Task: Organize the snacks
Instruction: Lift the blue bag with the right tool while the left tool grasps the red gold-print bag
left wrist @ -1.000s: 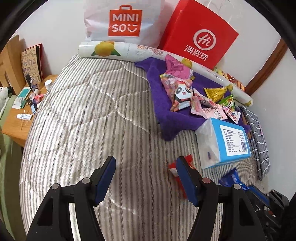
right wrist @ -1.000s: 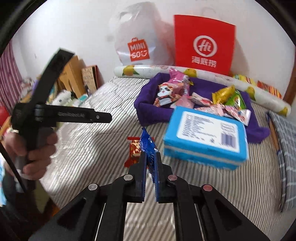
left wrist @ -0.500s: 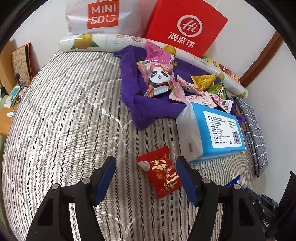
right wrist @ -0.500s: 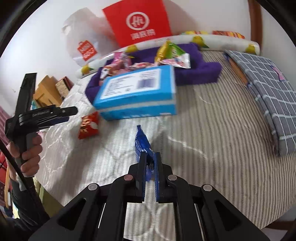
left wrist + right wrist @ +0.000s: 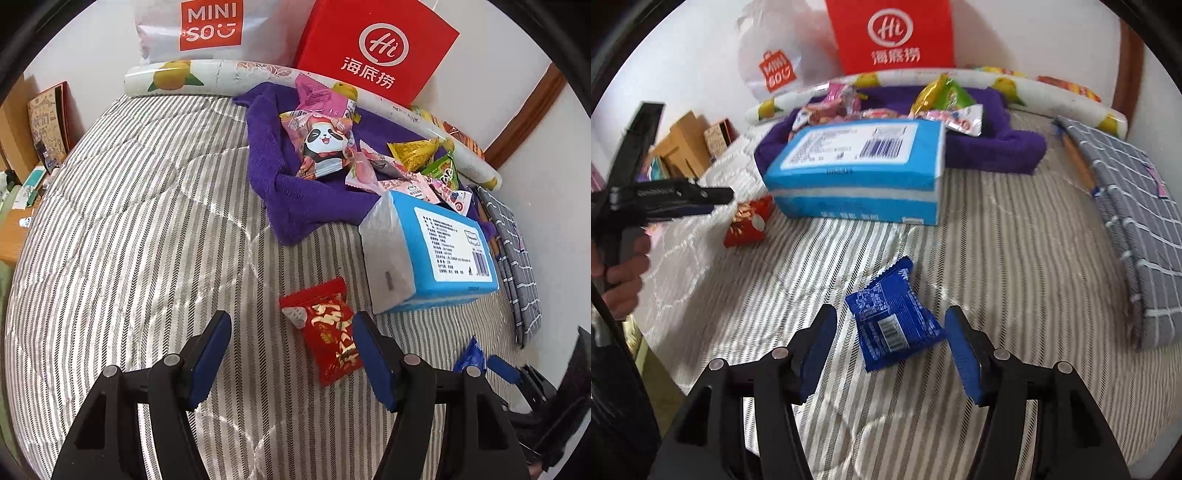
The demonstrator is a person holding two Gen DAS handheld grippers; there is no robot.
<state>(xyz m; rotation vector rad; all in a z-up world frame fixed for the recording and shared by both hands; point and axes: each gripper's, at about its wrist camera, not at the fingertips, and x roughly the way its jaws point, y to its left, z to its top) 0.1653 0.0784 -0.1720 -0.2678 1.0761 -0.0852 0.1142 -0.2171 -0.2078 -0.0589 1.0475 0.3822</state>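
A blue snack packet lies flat on the striped bedcover between the spread fingers of my right gripper, whose jaws are opening; the pads do not touch it. A red snack packet with gold lettering lies just ahead of my left gripper, which is open and hovers above it, the right pad close beside it. The same red packet shows at the left of the right wrist view. Several more snacks are heaped on a purple towel at the back.
A blue tissue pack sits between the towel and the loose packets. A red paper bag and a white shopping bag lean on the wall behind a rolled mat. A grey checked cloth lies right; a wooden bedside table stands left.
The right gripper has come down to the bedcover and opened, letting go of the blue packet, which now lies flat. The left gripper has shifted over the red packet.
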